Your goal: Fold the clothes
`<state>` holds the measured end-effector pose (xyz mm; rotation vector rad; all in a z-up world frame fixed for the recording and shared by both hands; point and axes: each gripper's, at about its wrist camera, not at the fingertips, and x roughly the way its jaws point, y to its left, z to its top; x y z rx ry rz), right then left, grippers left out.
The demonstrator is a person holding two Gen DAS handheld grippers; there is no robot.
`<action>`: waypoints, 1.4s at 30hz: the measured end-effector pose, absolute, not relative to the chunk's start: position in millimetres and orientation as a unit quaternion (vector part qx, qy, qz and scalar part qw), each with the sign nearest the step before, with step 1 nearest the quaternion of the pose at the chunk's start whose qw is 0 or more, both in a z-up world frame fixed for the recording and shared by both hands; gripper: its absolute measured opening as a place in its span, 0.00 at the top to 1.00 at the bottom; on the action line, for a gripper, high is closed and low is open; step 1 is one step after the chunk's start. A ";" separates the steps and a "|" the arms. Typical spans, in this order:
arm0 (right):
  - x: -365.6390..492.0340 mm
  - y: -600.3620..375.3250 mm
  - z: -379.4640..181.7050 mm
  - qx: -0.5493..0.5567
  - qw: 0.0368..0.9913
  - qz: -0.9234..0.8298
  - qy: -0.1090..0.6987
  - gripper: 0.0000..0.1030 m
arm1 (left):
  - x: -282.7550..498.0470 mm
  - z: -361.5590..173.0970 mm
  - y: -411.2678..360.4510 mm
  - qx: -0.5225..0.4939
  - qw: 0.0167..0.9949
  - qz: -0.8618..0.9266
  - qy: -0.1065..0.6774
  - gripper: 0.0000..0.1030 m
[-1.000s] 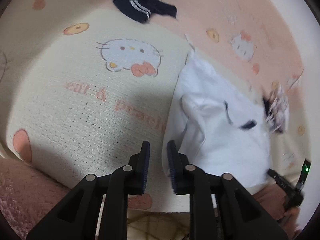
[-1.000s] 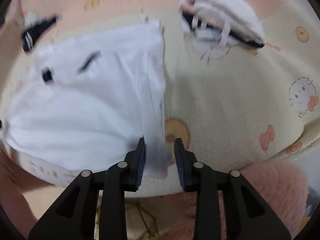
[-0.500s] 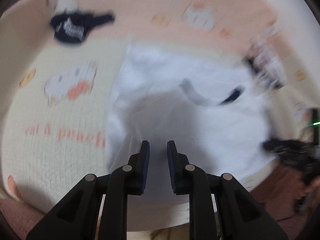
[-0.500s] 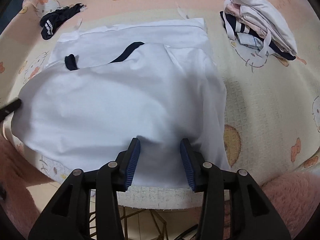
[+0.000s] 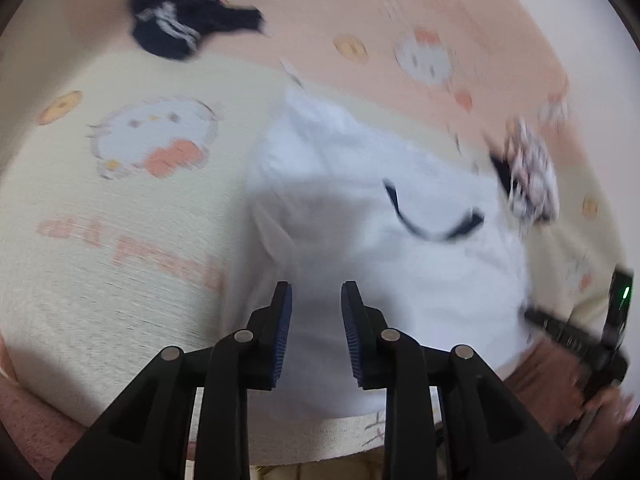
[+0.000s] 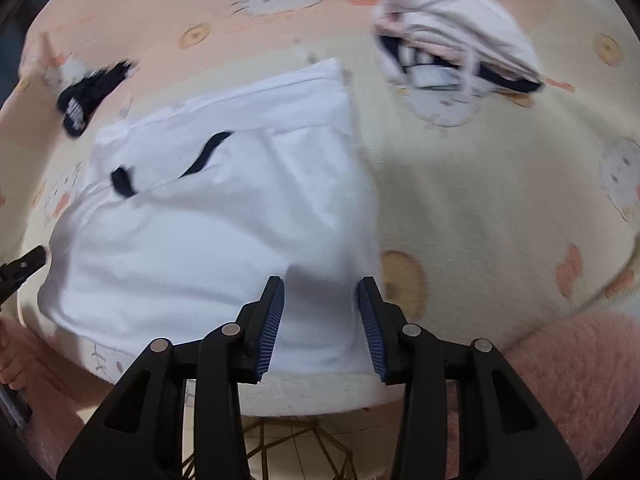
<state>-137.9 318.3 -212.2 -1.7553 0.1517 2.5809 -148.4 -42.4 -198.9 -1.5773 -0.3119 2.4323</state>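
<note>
Left gripper (image 5: 316, 322) hung over the white shirt (image 5: 392, 248), jaws opening, nothing pinched.
Its view showed the shirt flat on the cartoon-print blanket (image 5: 120, 208). From the right wrist, the right gripper (image 6: 322, 316) straddled the shirt's near hem, jaws closing without pressing it; folded clothes (image 6: 452, 48) lay beyond.

A white shirt (image 6: 208, 232) with a navy collar trim lies on a cream and peach blanket (image 6: 480, 208) printed with cartoon cats. The small garment (image 5: 180, 32) is navy with white stripes. The fingers (image 6: 272, 320) have blue pads.
</note>
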 end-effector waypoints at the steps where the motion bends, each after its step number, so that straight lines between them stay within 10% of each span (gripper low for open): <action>1: -136.0 313.2 -216.5 -0.572 0.028 0.820 0.012 0.63 | -149.6 -202.6 -38.8 -0.545 0.107 0.827 -0.089 0.73; 6: -124.4 317.9 -218.5 -0.589 0.112 0.798 -0.066 0.64 | -141.0 -197.1 -52.3 -0.539 0.027 0.840 -0.057 0.73; 11: -126.2 320.1 -194.7 -0.554 0.025 0.832 0.020 0.62 | -123.7 -176.6 -19.9 -0.489 0.111 0.865 -0.034 0.52; 18: -131.8 262.2 -230.9 -0.613 -0.014 0.784 -0.093 0.58 | -116.6 -200.1 17.8 -0.543 0.125 0.828 0.064 0.49; 27: -124.8 285.7 -207.2 -0.591 -0.026 0.806 0.001 0.58 | -124.6 -173.2 -25.4 -0.515 0.122 0.847 -0.052 0.49; 42: -158.5 284.2 -212.6 -0.597 0.032 0.801 0.026 0.55 | -129.7 -177.1 -8.9 -0.515 0.113 0.850 -0.014 0.48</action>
